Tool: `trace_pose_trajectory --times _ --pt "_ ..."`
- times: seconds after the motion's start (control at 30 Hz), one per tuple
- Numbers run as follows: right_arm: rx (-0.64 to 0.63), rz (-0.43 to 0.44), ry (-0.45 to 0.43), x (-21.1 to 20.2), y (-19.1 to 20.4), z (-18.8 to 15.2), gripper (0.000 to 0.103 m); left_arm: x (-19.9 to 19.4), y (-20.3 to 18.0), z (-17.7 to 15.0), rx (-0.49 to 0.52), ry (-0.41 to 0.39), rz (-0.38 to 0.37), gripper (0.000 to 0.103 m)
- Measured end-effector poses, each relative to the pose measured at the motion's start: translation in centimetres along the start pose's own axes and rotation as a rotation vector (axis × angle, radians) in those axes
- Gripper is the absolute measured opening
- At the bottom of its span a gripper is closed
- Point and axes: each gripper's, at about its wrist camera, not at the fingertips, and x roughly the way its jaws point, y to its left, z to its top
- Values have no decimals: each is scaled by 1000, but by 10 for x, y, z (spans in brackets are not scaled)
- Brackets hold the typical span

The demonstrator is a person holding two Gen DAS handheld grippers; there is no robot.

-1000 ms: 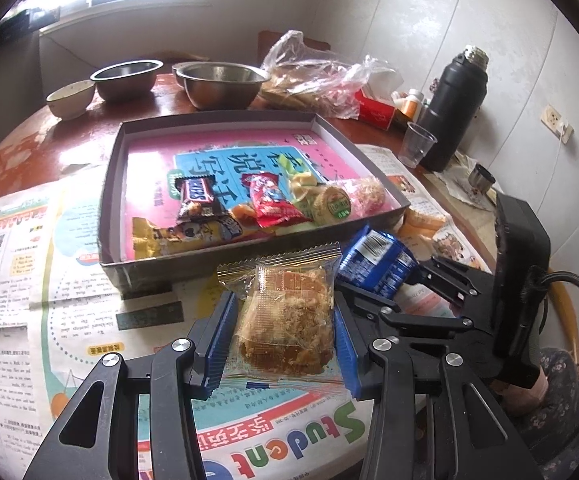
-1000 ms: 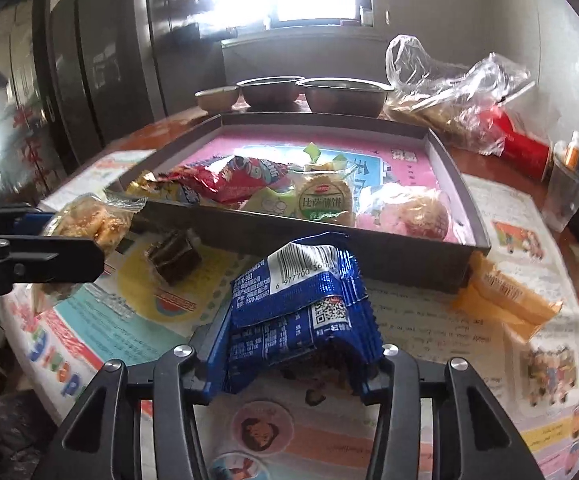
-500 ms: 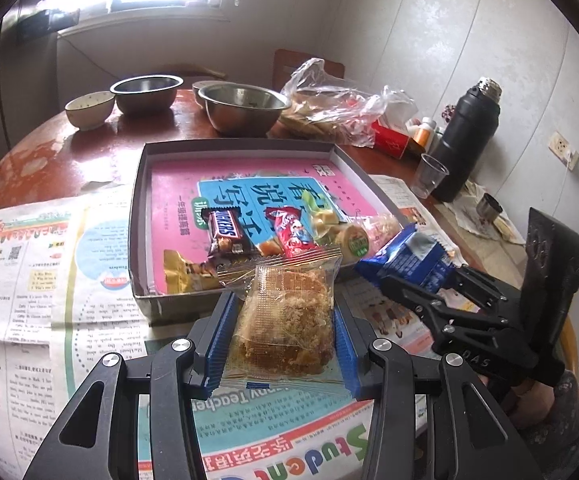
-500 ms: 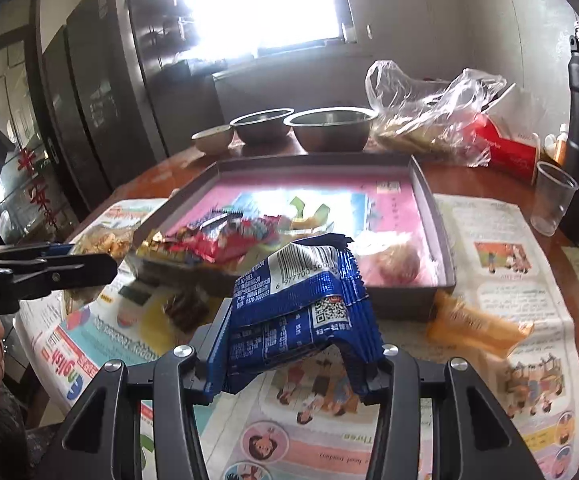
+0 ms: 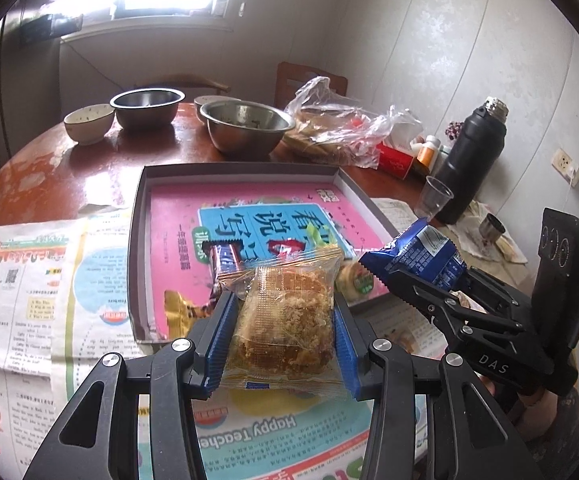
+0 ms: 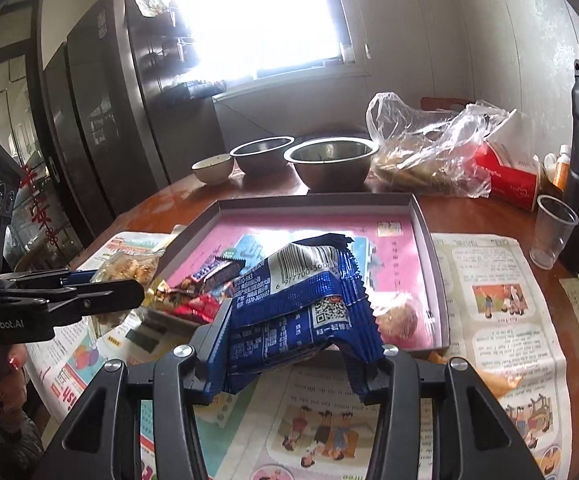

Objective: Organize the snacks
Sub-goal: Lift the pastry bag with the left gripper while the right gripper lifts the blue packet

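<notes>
Snacks [image 5: 285, 320] clamped in both tools, midair

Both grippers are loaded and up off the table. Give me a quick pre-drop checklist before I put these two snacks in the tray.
1. Left gripper clamped on the clear-wrapped cake: ok.
2. Right gripper clamped on the blue packet: ok, though the wrapper is crumpled.
3. Both snacks lifted off the newspaper: ok.
4. Free space in the tray: ok, far half bare.
5. Grippers apart from each other: ok.
6. Orange packet outside the tray, still to collect: not ok.
</notes>
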Motion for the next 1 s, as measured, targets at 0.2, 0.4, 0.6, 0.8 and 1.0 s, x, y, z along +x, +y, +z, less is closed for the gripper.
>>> trace_pose_trajectory --times 0.2,0.4,0.6,0.8,1.0 --pt "10 -4 -20 2 -3 9 48 8 5 6 -12 -5 -3 48" --pt "24 -14 -31 4 -7 15 48 15 9 11 -20 -7 -7 48" --pt "25 -25 -32 7 -8 19 48 20 17 15 -39 -14 -12 48" --pt "29 -35 -35 10 -8 22 48 25 25 15 -57 -12 -6 48" --pt "37 -40 -40 13 -9 26 48 31 31 14 -66 -10 12 48"
